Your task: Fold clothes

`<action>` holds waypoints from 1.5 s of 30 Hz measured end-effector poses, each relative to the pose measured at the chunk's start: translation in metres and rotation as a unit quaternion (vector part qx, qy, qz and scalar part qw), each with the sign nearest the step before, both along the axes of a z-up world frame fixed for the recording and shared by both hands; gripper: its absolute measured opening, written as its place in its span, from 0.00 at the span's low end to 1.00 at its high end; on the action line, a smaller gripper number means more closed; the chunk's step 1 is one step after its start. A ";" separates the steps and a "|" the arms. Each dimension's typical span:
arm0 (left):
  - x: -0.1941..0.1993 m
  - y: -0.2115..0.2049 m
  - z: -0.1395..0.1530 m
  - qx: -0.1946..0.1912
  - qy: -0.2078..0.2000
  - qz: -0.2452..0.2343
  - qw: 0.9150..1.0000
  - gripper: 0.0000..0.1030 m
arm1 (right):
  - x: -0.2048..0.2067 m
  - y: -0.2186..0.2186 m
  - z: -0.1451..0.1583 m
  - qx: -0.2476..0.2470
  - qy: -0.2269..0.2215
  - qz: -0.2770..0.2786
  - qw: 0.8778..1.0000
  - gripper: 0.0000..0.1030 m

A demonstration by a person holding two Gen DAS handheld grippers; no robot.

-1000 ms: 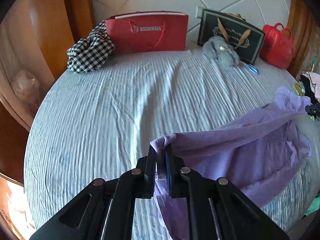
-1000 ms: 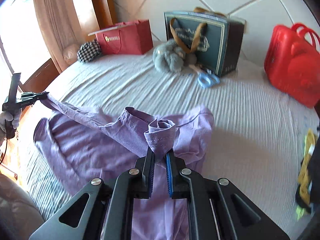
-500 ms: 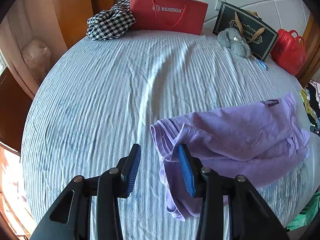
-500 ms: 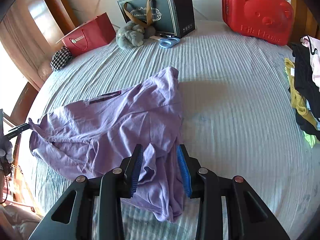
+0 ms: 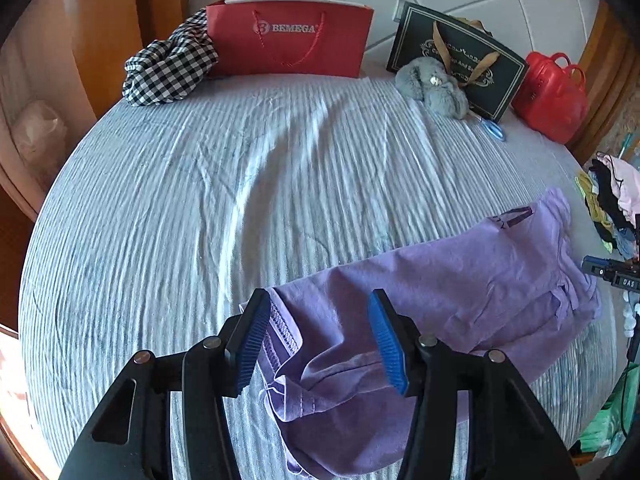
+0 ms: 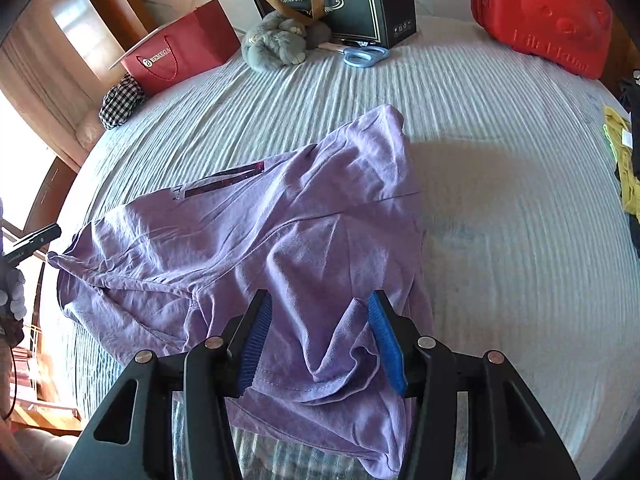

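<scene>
Both grippers, the left gripper (image 5: 320, 340) and the right gripper (image 6: 320, 340), have just let go; their jaws are opening. The purple shirt (image 6: 280, 248) now lies crumpled on the near bed (image 5: 200, 200), ready for a first fold.

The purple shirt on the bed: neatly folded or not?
Not folded: the purple shirt lies rumpled in loose, uneven layers on the bed.

Black grippers (image 5: 320, 340), ribbed blue pads, silver screws.
</scene>
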State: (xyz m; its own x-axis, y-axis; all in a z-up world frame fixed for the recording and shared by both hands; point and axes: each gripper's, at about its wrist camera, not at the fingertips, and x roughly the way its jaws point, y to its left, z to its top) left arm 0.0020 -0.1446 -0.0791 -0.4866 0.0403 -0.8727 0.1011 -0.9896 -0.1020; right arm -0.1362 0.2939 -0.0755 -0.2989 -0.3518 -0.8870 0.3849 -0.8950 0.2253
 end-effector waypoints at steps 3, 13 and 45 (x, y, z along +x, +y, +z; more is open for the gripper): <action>-0.005 0.004 -0.025 -0.026 -0.033 -0.002 0.999 0.50 | -0.004 0.004 -0.014 0.042 -0.015 -0.016 0.999 0.48; 0.004 -0.006 -0.013 -0.061 -0.021 0.034 0.997 0.50 | 0.002 0.034 0.016 0.028 0.021 -0.050 0.998 0.47; 0.013 0.348 -0.001 0.062 -0.002 0.308 0.949 0.77 | -0.049 0.029 0.035 0.000 0.066 0.415 0.908 0.64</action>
